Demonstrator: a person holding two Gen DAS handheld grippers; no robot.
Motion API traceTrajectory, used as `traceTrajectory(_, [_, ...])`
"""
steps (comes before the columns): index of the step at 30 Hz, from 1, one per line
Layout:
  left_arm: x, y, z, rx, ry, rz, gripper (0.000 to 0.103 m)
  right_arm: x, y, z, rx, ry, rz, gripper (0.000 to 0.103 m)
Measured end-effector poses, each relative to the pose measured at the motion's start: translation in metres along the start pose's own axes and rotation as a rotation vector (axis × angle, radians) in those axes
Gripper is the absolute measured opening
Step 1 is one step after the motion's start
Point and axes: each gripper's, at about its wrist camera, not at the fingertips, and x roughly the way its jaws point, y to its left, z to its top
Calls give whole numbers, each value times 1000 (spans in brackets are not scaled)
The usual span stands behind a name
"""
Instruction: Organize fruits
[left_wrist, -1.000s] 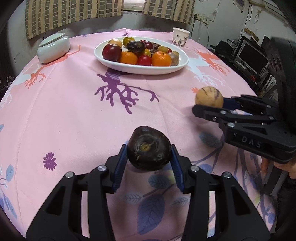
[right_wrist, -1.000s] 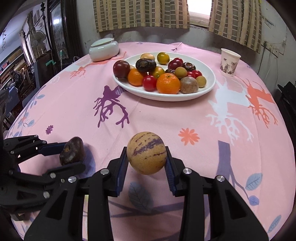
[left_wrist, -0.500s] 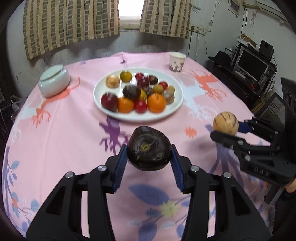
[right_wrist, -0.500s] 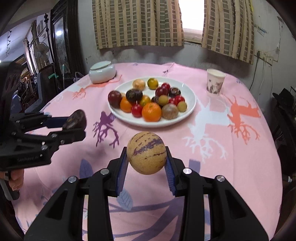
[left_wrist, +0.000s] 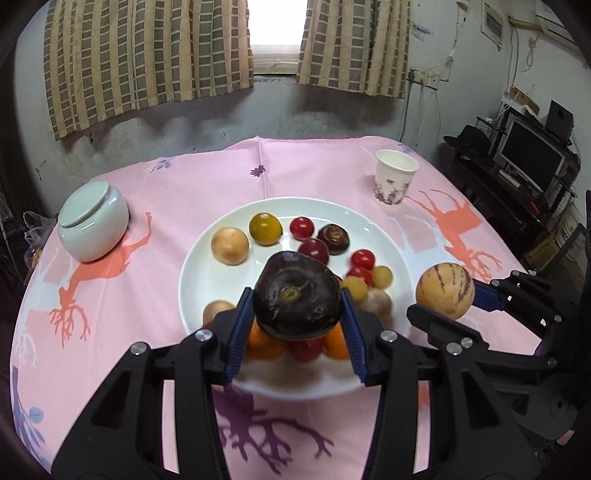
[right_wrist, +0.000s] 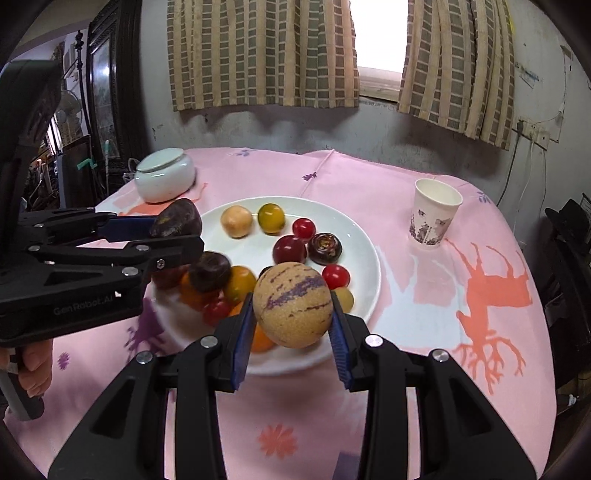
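A round worktop under a pink cloth printed with coral and purple branching shapes (left_wrist: 207, 192) carries a wide white ceramic plate (left_wrist: 207, 266) heaped with red, orange and yellow fruits. Left of the plate stands a squat pale-green lidded jar (left_wrist: 93, 226); right of it, a patterned white paper cup (left_wrist: 394, 178). The black left gripper (left_wrist: 297, 322) hangs over the plate's near side, jaws pinching a dark purple wrinkled fruit (left_wrist: 297, 297) that hides the pile behind. Beside it, the black right gripper (right_wrist: 292, 334) has its jaws clamped on a tan, purple-streaked round fruit (right_wrist: 294, 305) above the plate's near rim.
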Motion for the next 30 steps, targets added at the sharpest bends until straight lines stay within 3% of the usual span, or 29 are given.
traceTrajectory(9, [49, 16, 8, -44, 39, 37, 47, 60, 0, 11, 7, 44, -5, 39])
traceTrajectory(10, [51, 17, 8, -46, 42, 43, 47, 62, 1, 11, 1, 44, -12, 40])
traceTrajectory(12, [53, 20, 9, -56, 33, 48, 56, 63, 3, 12, -3, 33, -35, 57])
traceTrajectory(13, [49, 21, 9, -61, 11, 57, 72, 60, 4, 13, -2, 16, -45, 63])
traceTrajectory(14, [45, 22, 10, -65, -12, 74, 81, 57, 5, 13, -6, -6, -49, 65])
traceTrajectory(22, [14, 23, 7, -80, -49, 67, 88, 34, -1, 5, 9, -29, -62, 65])
traceTrajectory(30, [-27, 19, -19, -98, -54, 49, 94, -7, 0, -13, 54, -39, -41, 65])
